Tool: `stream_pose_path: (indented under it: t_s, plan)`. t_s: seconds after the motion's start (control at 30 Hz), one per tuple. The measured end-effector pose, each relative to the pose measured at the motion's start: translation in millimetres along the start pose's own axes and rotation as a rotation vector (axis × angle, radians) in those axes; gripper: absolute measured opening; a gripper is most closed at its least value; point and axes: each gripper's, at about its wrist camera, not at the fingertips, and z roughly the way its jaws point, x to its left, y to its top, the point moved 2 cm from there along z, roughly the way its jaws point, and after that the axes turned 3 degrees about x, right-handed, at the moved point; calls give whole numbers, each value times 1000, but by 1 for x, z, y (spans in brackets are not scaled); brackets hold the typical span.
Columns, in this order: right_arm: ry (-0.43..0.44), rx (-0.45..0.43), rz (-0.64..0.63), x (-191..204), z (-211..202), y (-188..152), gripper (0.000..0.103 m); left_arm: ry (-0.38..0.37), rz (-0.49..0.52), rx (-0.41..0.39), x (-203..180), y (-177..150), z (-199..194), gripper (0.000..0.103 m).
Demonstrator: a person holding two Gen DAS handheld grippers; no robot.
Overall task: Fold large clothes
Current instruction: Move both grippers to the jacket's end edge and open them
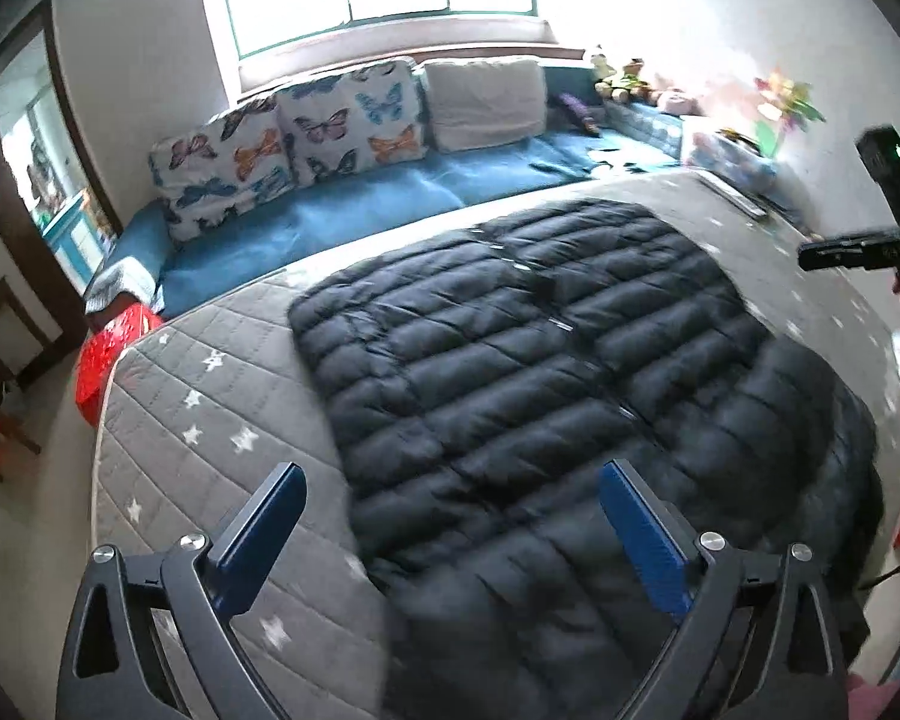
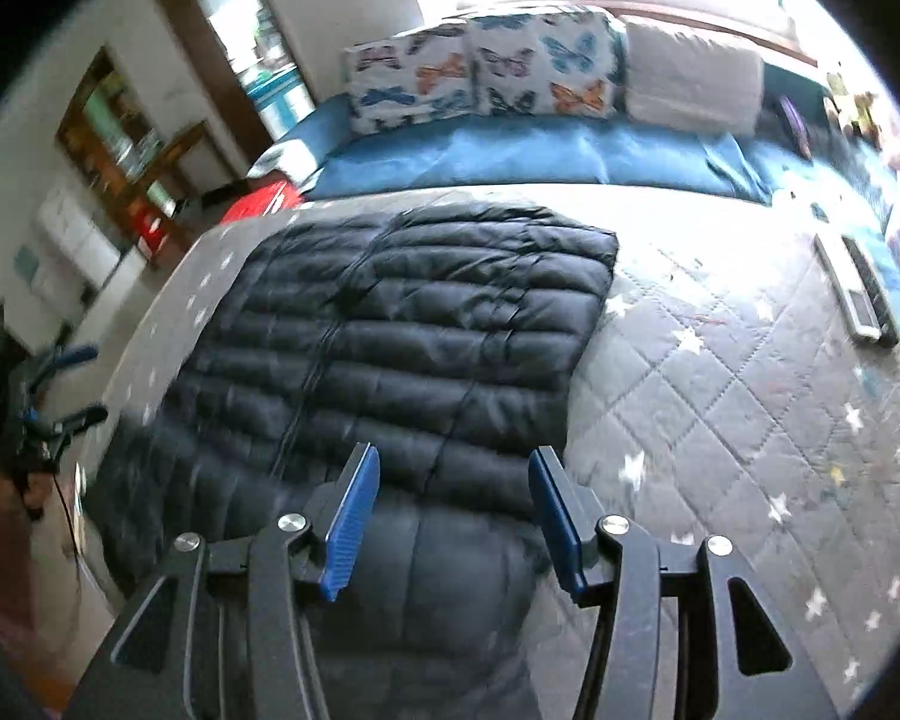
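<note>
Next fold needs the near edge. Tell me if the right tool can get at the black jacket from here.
Probably yes: the right tool hangs open over the jacket, which lies flat on the bed with nothing between them.

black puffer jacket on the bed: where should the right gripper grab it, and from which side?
Probably the near right corner of the puffer jacket, just ahead of the open right gripper. Come from the near right, over the bare grey quilt. The jacket lies flat and spread out, so its middle gives no lip, while that edge stands free on the quilt and its padded channels should pinch easily.

Black puffer jacket (image 1: 546, 372) beneath spread tool (image 1: 450, 474)
</note>
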Motion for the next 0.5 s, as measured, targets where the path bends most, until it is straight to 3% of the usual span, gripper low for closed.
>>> stream_pose_path:
  t_s: [0.23, 0.5]
  plan:
    - [5, 20, 164, -51, 61, 47, 57, -14, -153, 106, 78, 53, 72, 103]
    - [55, 28, 277, -95, 108, 67, 57, -147, -384, 119, 149, 73, 150, 103]
